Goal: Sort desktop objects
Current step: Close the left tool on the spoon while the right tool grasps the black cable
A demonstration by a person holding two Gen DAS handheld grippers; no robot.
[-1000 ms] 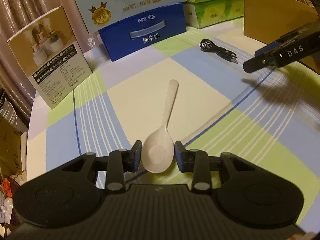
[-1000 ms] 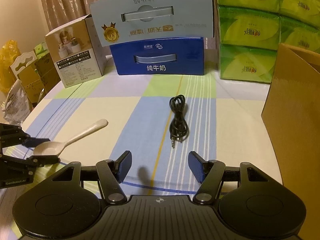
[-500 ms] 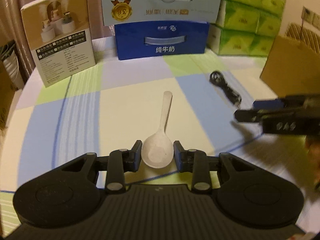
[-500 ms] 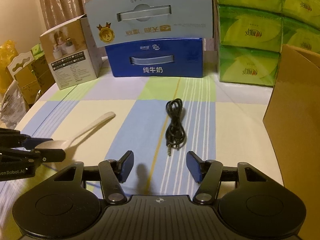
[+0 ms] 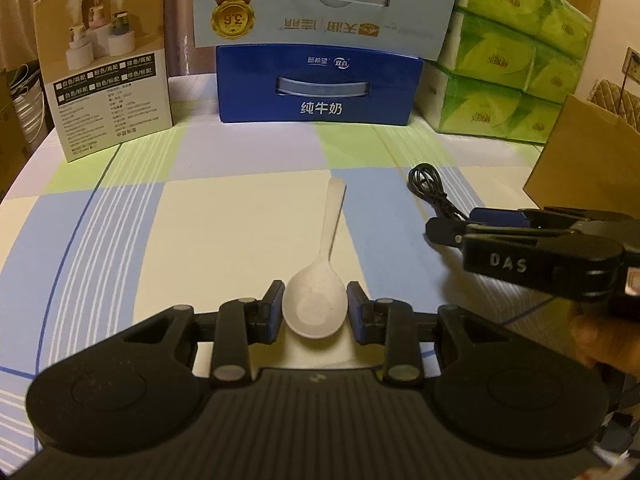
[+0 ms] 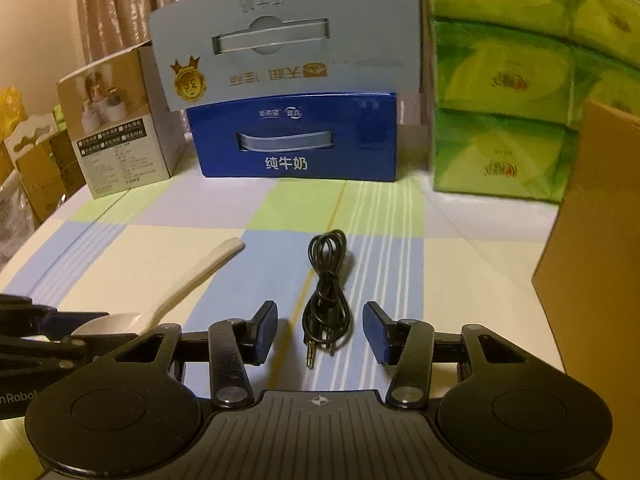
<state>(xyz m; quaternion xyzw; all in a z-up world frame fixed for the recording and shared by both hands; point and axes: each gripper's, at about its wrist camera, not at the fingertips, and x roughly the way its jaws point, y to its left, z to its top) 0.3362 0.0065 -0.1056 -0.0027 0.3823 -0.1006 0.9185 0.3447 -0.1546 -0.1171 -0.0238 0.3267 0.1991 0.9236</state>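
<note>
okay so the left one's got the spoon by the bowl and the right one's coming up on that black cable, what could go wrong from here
The left gripper pinches the white spoon only across its rounded bowl, handle sticking far forward; it may pivot or slip when moved.

The right gripper is open around the coiled black cable. Closing could catch only some loops, leaving the plug end dangling.

The two grippers are close together and could bump.

1. Both views are lit dimly, w/ a warm yellowish cast.
2. Soft shadows are cast on the checked pastel tablecloth (image 6: 200, 248) under the coiled black audio cable (image 6: 326, 284).
3. Strong fisheye bending is seen at edges; corners are vignetted black.
4. The stacked green tissue packs (image 6: 516, 80) are blurred in the right wrist view.
</note>
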